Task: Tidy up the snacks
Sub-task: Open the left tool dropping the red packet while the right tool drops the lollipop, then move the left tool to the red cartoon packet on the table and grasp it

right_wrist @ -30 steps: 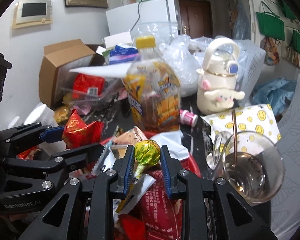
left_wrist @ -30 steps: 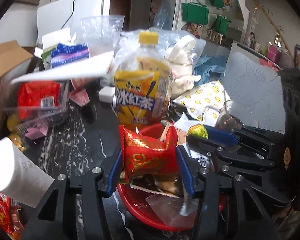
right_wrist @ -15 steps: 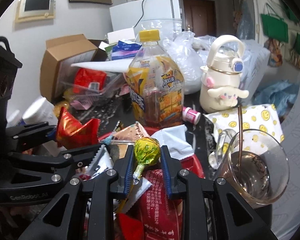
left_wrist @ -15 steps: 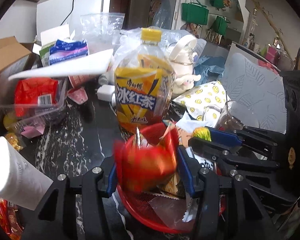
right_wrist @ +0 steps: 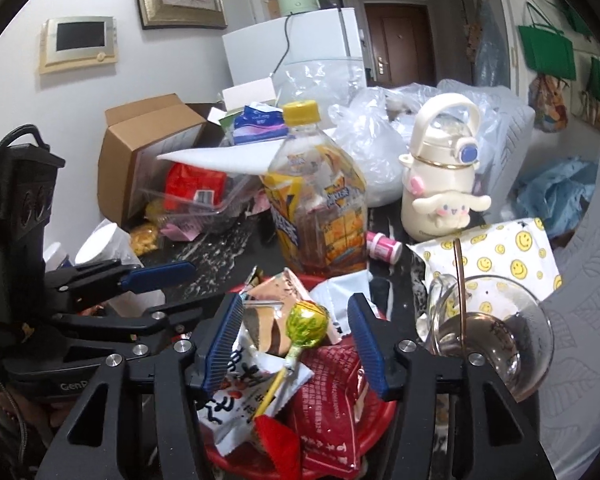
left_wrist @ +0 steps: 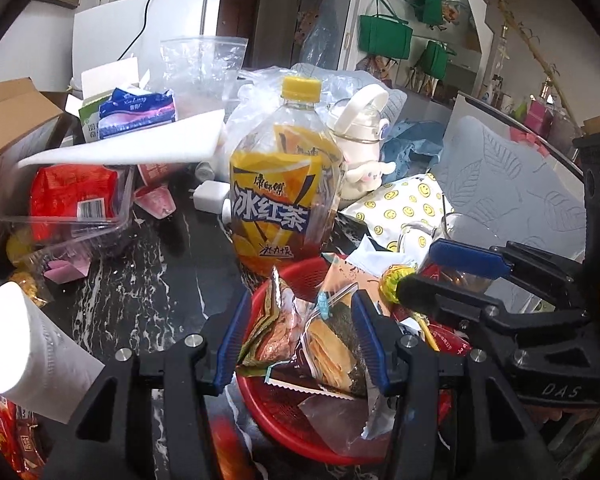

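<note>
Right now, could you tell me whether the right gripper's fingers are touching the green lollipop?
Apart. The right wrist view shows the right gripper open, its jaws having just opened, with clear gaps between both blue fingers and the green lollipop, which rests on the snack packets.

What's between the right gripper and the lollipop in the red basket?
Nothing visible. The right gripper has just been opening; the lollipop lies between its spread pads, touching neither, resting on the snack packets in the red basket.
</note>
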Motion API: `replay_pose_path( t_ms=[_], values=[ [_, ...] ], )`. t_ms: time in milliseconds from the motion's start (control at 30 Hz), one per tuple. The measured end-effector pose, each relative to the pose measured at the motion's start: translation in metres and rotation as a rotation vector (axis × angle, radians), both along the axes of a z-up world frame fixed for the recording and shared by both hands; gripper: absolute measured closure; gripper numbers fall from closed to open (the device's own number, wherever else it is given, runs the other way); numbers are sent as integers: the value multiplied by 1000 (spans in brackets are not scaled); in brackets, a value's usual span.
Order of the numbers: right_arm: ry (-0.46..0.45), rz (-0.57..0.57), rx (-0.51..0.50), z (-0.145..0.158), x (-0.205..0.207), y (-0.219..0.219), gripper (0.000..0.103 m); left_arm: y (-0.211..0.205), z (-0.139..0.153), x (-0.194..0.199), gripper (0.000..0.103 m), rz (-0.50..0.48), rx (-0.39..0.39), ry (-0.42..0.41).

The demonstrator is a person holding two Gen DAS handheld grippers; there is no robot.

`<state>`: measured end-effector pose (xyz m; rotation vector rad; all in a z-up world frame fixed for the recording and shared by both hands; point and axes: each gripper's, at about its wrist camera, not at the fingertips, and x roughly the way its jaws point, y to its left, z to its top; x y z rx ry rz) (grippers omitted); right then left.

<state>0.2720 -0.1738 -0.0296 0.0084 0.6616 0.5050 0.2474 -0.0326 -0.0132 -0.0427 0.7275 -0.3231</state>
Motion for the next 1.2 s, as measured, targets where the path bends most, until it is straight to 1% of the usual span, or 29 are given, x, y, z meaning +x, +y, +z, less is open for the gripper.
replay_pose_path(
  t_ms=[267,333,567,733,967,1100,1200],
  values=[
    [-8,-10,-1,7,-8,0,48,10,14,-15,52,35,31,-35],
    [-11,-14,0,10,-12,1,48,12,15,-20,52,50,52,-26],
    [-26,10,-4,18,-42,11,46,23,11,-48,52,62,65,8],
    [-30,18,-20,18,-67,21,46,34,-4,-66,52,109,70,58],
    [-30,-18,-20,11,-99,27,45,50,-40,-77,52,203,70,168],
    [-33,-28,-40,5,-113,33,45,54,-54,-80,52,225,58,193],
    [-8,-18,-18,-1,-119,35,45,56,-64,-79,52,247,64,223]
  ],
)
